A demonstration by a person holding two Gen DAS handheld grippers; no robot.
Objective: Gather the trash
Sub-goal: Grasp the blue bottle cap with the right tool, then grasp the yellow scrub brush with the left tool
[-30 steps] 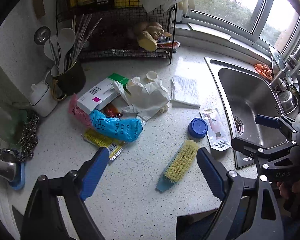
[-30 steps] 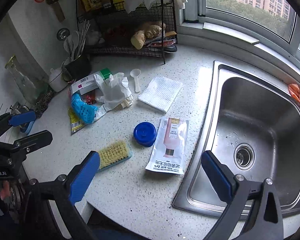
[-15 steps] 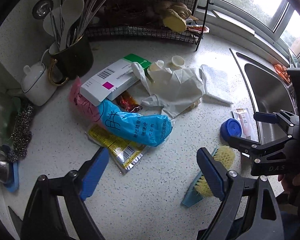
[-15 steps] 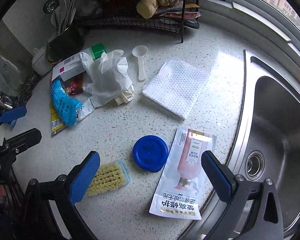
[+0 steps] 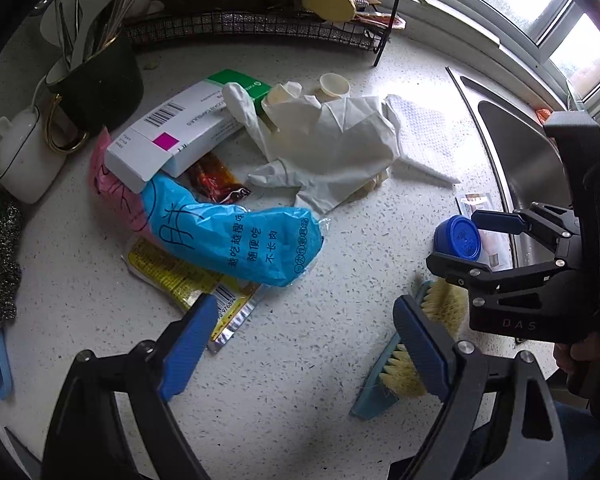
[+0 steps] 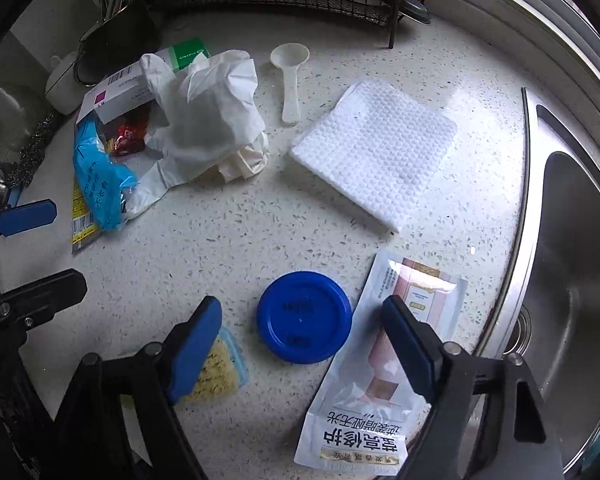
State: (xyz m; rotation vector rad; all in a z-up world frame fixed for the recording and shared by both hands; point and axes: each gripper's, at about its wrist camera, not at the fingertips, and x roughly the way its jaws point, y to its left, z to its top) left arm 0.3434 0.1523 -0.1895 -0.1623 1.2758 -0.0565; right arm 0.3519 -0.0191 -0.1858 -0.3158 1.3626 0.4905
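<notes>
Litter lies on the speckled counter: a blue snack bag (image 5: 236,240) over a yellow wrapper (image 5: 180,276), a red sachet (image 5: 216,180), a white box (image 5: 172,128) and a crumpled white glove (image 5: 328,148). My left gripper (image 5: 304,320) hangs open just above bare counter, its left fingertip over the yellow wrapper's corner. A blue lid (image 6: 296,332) sits between the fingers of my right gripper (image 6: 302,316), whose jaws are closing; the pads stand clear of the lid. A white pouch (image 6: 380,380) lies under its right finger.
A scrub brush (image 5: 412,352) lies between the two grippers. A folded paper towel (image 6: 380,148) and a plastic spoon (image 6: 290,80) rest farther back. The steel sink (image 6: 572,240) borders the right. A wire rack (image 5: 260,24), dark utensil cup (image 5: 100,76) and white pot (image 5: 24,156) line the back.
Both grippers have dropped closer to the counter. The left one now hovers by the wrapper pile. The right one's fingers have narrowed, with the blue lid now between them.
</notes>
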